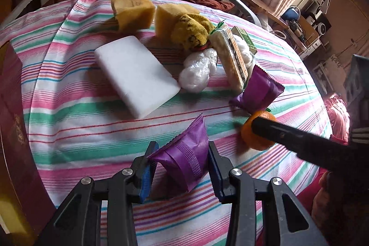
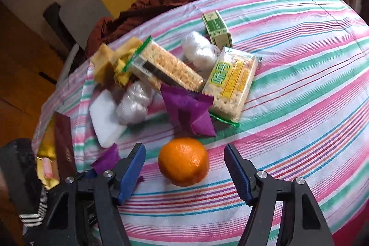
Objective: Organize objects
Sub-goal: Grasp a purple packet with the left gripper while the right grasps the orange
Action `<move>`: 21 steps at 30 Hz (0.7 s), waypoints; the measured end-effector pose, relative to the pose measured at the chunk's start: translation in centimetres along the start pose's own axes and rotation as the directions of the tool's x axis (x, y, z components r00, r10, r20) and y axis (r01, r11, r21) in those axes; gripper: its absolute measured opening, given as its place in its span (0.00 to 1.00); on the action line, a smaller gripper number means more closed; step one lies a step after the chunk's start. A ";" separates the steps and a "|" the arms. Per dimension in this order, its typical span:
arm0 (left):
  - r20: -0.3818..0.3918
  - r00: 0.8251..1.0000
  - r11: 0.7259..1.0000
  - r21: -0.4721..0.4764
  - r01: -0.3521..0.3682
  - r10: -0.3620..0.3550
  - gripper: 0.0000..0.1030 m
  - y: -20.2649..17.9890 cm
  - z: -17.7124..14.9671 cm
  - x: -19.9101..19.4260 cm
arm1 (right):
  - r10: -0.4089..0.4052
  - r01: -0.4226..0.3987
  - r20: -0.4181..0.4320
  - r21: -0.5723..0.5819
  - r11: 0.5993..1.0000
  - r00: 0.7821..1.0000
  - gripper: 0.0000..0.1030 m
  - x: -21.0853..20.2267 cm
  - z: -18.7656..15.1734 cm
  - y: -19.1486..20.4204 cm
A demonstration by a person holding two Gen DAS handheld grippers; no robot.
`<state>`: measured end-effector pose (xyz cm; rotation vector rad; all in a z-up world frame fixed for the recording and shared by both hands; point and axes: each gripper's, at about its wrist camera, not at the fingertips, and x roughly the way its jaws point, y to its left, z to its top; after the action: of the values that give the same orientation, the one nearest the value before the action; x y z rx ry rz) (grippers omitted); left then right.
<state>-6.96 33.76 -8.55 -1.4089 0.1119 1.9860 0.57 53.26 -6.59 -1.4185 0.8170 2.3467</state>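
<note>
My left gripper (image 1: 181, 165) is closed on a purple snack packet (image 1: 184, 158), its blue pads against both sides, just above the striped cloth. My right gripper (image 2: 184, 167) is open with an orange (image 2: 183, 161) between its fingers on the cloth; the fingers stand apart from the fruit. In the left wrist view the orange (image 1: 258, 130) sits partly behind a right finger (image 1: 288, 134). A second purple packet (image 2: 189, 112) lies just beyond the orange, also in the left wrist view (image 1: 258, 90).
On the striped cloth (image 2: 299, 84) lie two cracker packs (image 2: 230, 82), a green box (image 2: 215, 28), white plastic bundles (image 1: 198, 70), a white foam block (image 1: 136, 75), yellow sponges (image 1: 131, 6) and a yellow sock (image 1: 191, 31). A dark red box (image 1: 13, 121) stands at the left.
</note>
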 end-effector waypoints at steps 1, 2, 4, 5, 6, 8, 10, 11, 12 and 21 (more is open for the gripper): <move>0.000 1.000 1.000 0.000 -0.002 0.002 0.41 0.2 -0.2 -0.2 | -0.013 0.013 -0.014 -0.015 1.000 1.000 0.65 0.3 -0.1 0.2; 0.001 1.000 1.000 0.003 -0.002 0.002 0.40 0.2 -0.4 -0.3 | -0.026 0.025 -0.026 -0.030 0.999 0.999 0.63 0.6 -0.1 0.4; -0.002 1.000 1.000 0.016 -0.003 0.003 0.40 0.1 -0.8 -0.6 | -0.040 0.037 -0.044 -0.049 0.998 0.998 0.53 1.1 -0.3 0.6; 0.001 1.000 1.000 0.026 -0.006 0.006 0.40 0.1 -1.2 -1.0 | -0.041 0.039 -0.042 -0.055 0.998 0.998 0.50 1.1 -0.3 0.7; 0.009 1.000 0.999 0.037 -0.009 0.009 0.40 0.1 -1.5 -1.3 | -0.050 0.048 -0.035 -0.063 0.997 0.998 0.50 1.0 -0.3 0.7; 0.018 1.000 0.998 0.056 -0.008 0.007 0.40 0.0 -2.0 -2.2 | -0.057 0.054 -0.033 -0.076 0.996 0.998 0.50 1.0 -0.6 0.8; 0.034 0.999 0.997 0.071 -0.002 0.000 0.40 0.1 -2.4 -3.4 | -0.045 0.042 -0.038 -0.092 0.995 0.998 0.50 0.9 -0.8 1.1; 0.043 0.999 0.997 0.078 -0.001 -0.002 0.40 0.2 -2.5 -4.0 | -0.039 0.035 -0.041 -0.100 0.994 0.998 0.50 0.8 -1.0 1.2; 0.053 0.999 0.997 0.083 -0.001 -0.004 0.40 0.3 -2.7 -4.7 | -0.037 0.032 -0.041 -0.115 0.993 0.998 0.50 0.6 -1.1 1.5; 0.168 0.986 0.999 0.034 -0.007 0.002 0.40 4.5 -4.3 -12.0 | 0.131 -0.126 0.017 -0.191 0.974 0.991 0.50 -2.6 -3.6 4.6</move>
<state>-4.01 22.75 -1.40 -1.2153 0.0731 2.0872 2.09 47.52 -4.16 -1.4386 0.7134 2.5980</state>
